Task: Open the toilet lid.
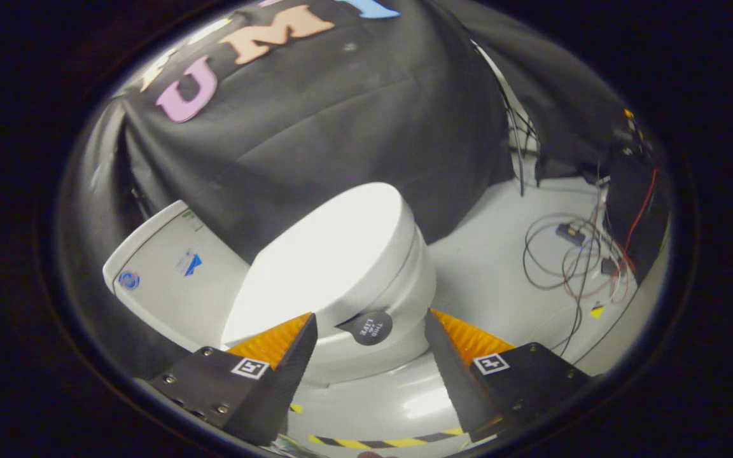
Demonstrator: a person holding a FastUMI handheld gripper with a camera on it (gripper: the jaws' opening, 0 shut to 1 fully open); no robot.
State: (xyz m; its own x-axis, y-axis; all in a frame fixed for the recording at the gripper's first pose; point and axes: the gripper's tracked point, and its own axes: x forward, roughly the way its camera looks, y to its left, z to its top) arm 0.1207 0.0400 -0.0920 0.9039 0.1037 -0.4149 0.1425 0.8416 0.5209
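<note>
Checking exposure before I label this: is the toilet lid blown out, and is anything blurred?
Gripper view: toilet lid top glares white, detail lost; tank dimmer, evenly lit; open gripper fingers sharp just short of the lid; fisheye bends the floor.

Light from overhead blows out the toilet lid [335,254] into white glare; the floor [487,267] shines softly, the edges bend, dim and blurred.

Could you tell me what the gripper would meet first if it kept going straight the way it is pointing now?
Probably the front edge of the toilet, near the round black sticker under the closed lid. The gripper has its jaws open, apart from it; depth is unclear.
</note>
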